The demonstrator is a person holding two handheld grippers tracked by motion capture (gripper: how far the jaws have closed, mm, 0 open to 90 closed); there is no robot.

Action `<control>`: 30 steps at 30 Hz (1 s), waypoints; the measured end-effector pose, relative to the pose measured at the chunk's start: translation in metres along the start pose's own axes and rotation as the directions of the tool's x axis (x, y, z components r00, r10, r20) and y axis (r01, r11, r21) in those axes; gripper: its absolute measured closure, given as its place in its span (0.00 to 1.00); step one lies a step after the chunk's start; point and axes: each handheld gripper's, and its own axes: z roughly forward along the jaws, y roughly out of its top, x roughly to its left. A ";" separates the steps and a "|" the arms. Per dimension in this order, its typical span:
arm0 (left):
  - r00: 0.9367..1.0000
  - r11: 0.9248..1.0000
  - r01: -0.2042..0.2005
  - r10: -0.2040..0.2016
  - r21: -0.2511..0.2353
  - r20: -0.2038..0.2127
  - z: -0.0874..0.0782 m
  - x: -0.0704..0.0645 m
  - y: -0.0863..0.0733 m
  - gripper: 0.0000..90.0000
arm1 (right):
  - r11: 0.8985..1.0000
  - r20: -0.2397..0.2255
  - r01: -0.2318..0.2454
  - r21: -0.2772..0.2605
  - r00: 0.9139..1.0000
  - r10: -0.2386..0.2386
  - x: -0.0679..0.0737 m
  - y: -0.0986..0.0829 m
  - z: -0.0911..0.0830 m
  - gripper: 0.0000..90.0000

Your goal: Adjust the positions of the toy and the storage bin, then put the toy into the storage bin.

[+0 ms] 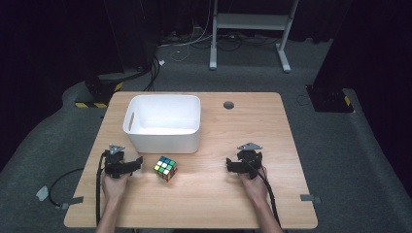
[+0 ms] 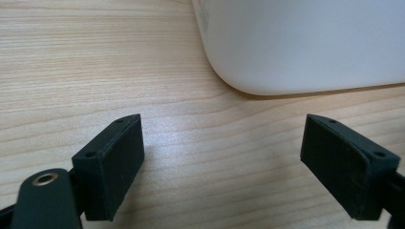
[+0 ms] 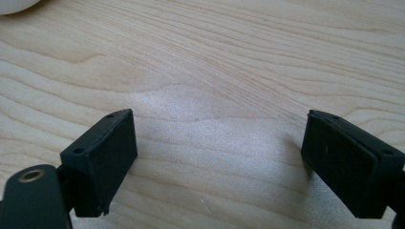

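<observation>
Both tongs parked low on the table (image 1: 204, 189), jaws spread wide, gripping nothing: left tongs (image 1: 137, 163), right tongs (image 1: 228, 165). Between them, nearer the left pair, a cube (image 1: 165, 168); just beyond, a bin (image 1: 164, 122). Likely a resting pose before reaching.

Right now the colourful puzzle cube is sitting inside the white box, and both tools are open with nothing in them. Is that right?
Not quite. The puzzle cube is not inside the white box; it sits on the wooden table just in front of it, as the high view shows. The rest holds: the left tool and the right tool are both open with nothing in them.
</observation>
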 end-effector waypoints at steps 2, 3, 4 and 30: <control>1.000 1.000 -0.004 0.004 0.001 0.010 -0.002 -0.001 -0.001 0.17 | 1.000 0.000 0.000 0.000 1.000 0.000 0.000 0.000 0.000 0.13; 1.000 1.000 -0.005 0.005 -0.001 0.012 -0.002 -0.001 -0.001 0.17 | 1.000 0.000 0.000 0.000 1.000 0.000 0.000 0.000 0.000 0.13; 1.000 1.000 -0.003 0.003 -0.004 0.017 -0.003 -0.001 -0.002 0.17 | 1.000 0.001 0.000 0.000 1.000 0.000 0.000 0.000 0.000 0.13; 0.995 0.999 -0.028 0.030 -0.022 0.091 -0.018 -0.017 -0.001 0.16 | 1.000 0.002 0.003 -0.002 1.000 -0.003 0.000 -0.001 -0.001 0.14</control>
